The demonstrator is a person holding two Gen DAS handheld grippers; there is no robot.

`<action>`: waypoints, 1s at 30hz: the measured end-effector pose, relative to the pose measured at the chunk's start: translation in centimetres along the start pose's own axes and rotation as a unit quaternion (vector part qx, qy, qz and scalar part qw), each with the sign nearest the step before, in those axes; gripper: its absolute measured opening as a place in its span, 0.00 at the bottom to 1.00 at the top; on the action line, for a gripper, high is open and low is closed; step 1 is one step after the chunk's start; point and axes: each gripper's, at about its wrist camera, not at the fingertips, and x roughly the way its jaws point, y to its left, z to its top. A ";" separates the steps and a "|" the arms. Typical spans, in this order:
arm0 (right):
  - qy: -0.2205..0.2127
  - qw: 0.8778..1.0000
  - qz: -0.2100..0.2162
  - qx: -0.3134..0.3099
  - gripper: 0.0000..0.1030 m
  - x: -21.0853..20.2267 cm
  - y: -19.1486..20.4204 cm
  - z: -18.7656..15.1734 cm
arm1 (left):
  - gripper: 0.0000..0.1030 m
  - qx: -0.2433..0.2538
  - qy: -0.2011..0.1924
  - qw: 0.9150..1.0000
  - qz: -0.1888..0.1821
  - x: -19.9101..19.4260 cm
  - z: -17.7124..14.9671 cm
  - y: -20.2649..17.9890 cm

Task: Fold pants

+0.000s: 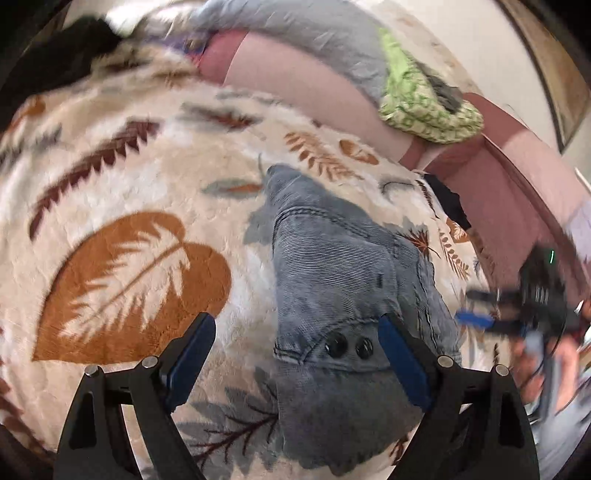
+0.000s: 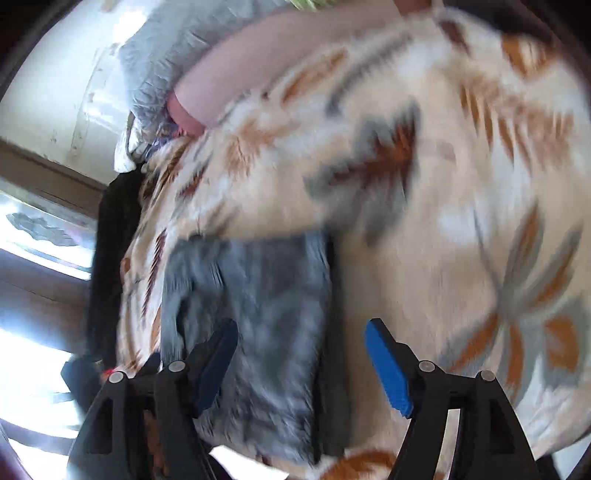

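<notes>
While I am looking through the left wrist camera, my left gripper [image 1: 297, 350] is standing wide, its blue-padded fingers [image 1: 192, 354] spread with nothing clamped between them. The faded grey-blue denim pants [image 1: 332, 280] are lying bunched on the cream plush blanket with brown and grey leaf prints [image 1: 122, 206], the waistband with two dark buttons [image 1: 349, 346] sitting between the fingers, and the right pad is overlapping the denim, though I cannot tell whether it is touching. Behind the blanket a pink padded headboard [image 1: 295, 70] is carrying a grey quilted cloth [image 1: 314, 29] and a green patterned cloth [image 1: 424, 107]. My right gripper [image 1: 476, 308] is showing blurred at the right edge, a hand [image 1: 550, 354] behind it. Through the right wrist camera, everything is smearing with motion; my right gripper [image 2: 301, 354] is hanging open, holding nothing, its fingers [image 2: 388, 369] straddling the edge of the denim pants [image 2: 258, 295] on the blanket [image 2: 461, 184].
</notes>
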 end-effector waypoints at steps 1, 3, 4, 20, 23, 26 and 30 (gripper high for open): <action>0.011 1.000 0.014 0.006 0.72 0.6 -0.5 -0.2 | 0.88 -0.006 0.010 1.000 -0.007 0.2 0.1 0.1; 0.032 0.998 0.058 0.008 0.72 1.7 -0.8 -0.6 | 0.88 -0.014 0.023 1.000 -0.015 0.6 0.4 0.1; 0.038 0.997 0.068 0.006 0.72 2.4 -0.6 -0.7 | 0.88 -0.015 0.031 0.999 -0.022 0.9 0.5 0.1; 0.034 0.996 0.080 0.032 0.74 4.7 -1.5 -0.7 | 0.87 0.009 0.047 0.999 0.009 4.1 1.8 -1.3; 0.035 0.999 0.021 -0.003 0.57 4.9 0.2 -0.9 | 0.80 0.019 0.044 0.999 0.017 4.2 1.9 -1.5; 0.031 0.999 -0.024 -0.022 0.43 5.0 1.5 -1.2 | 0.52 0.033 0.054 0.998 0.005 4.5 1.9 -1.9; 0.021 0.998 -0.050 -0.040 0.34 4.9 3.1 -1.4 | 0.45 0.066 0.040 0.997 0.030 4.4 1.5 -2.8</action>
